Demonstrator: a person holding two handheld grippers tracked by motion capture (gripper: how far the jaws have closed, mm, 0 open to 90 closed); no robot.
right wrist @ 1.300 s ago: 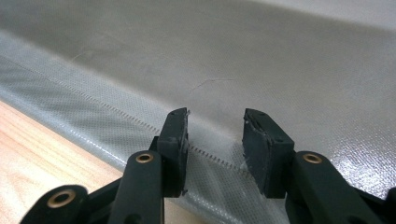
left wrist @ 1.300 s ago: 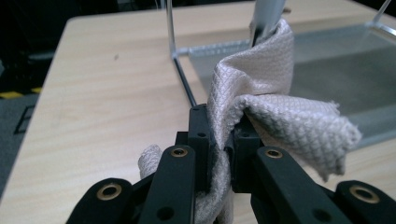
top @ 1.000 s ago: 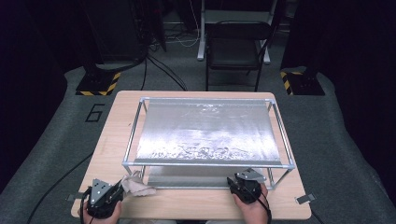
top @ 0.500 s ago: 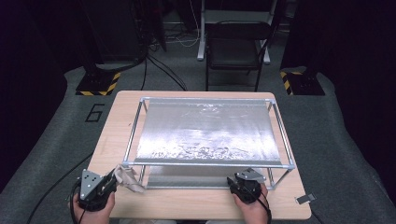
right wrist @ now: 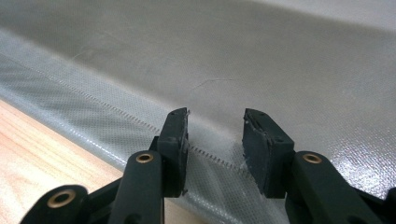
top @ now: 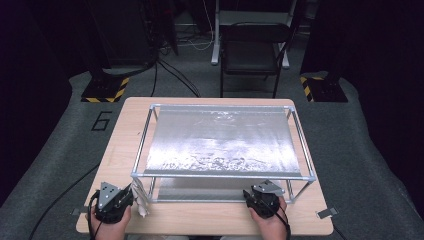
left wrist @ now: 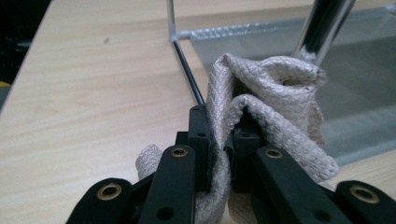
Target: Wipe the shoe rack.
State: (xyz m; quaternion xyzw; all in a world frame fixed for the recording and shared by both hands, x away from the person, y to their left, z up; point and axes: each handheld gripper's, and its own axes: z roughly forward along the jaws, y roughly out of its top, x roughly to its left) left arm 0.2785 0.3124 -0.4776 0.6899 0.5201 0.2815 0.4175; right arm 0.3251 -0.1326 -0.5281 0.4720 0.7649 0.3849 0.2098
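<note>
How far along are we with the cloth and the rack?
Done: the left gripper is shut on the cloth, raised beside the rack's near-left post. In hand: carrying it. The right gripper is open over the lower sheet. Left: the silver top bears no cloth yet.

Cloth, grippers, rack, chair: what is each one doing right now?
Cloth: bunched up, pinched in the left hand-held gripper, beside the rack's near left leg.
Left hand-held gripper: shut on the cloth.
Right hand-held gripper: open, holding nothing, jaws over the silver sheet.
Rack: standing upright on the table.
Chair: unfolded, nobody sitting.
</note>
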